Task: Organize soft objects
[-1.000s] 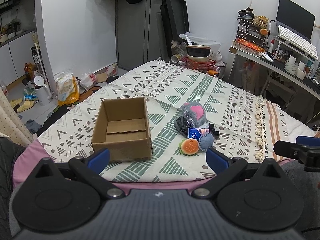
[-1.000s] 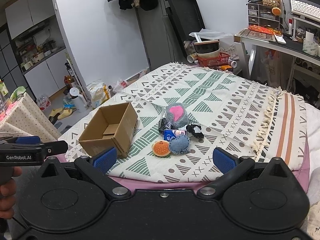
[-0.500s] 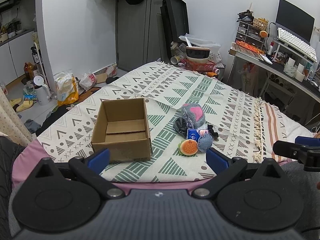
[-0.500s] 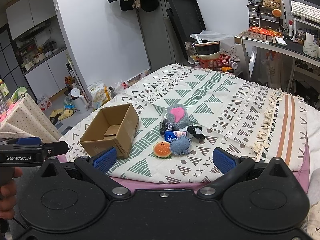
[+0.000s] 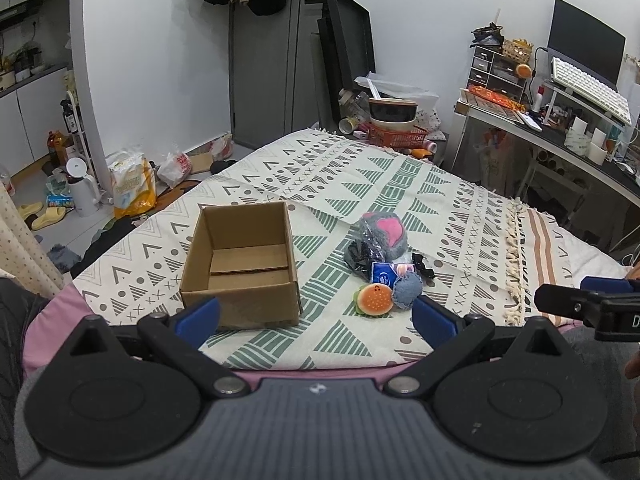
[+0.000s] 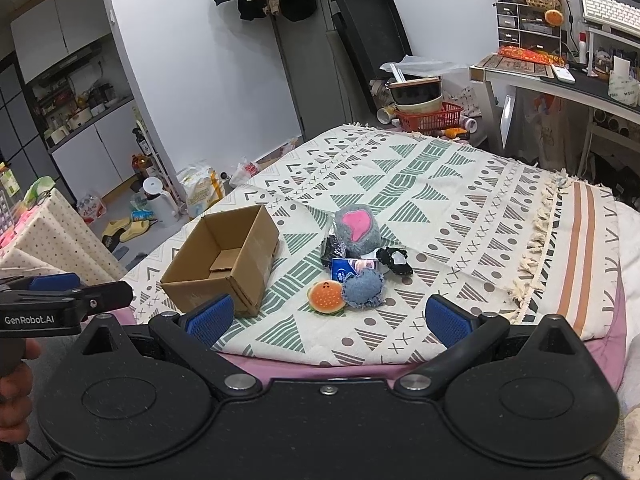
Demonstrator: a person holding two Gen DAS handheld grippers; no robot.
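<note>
The bed (image 5: 400,184), under a patterned blanket, carries everything for this job. The box (image 5: 240,264) stands open and empty on its near part; take it as the landmark. Just right of the box lies the pile of soft things, none yet packed. At the pile's far end, farthest from the box's front wall, sits the grey plush (image 5: 384,234) with a pink heart, leaning on a dark bag (image 5: 362,256). Nearer lies a blue pack (image 5: 386,272), and right of it a small black piece (image 5: 423,266). Nearest the bed edge, level with the box's front wall, the denim pad (image 5: 407,285) touches the burger toy (image 5: 374,299).

Both tools hang short of the bed edge, clear of the pile. The left hand-held gripper (image 5: 316,316) has its jaws wide apart and empty, in front of the box. The right hand-held gripper (image 6: 326,318) is likewise spread and empty, lined up with the burger toy.

The step in hand looks like the first reach. It would go best with the right tool, taking the burger toy or denim pad first, since they lie outermost and nothing rests on them. Close across the toy's middle, gently, as it will squash. Lift clear before crossing left, so the box's right wall is not knocked. The left tool could steady the box.
</note>
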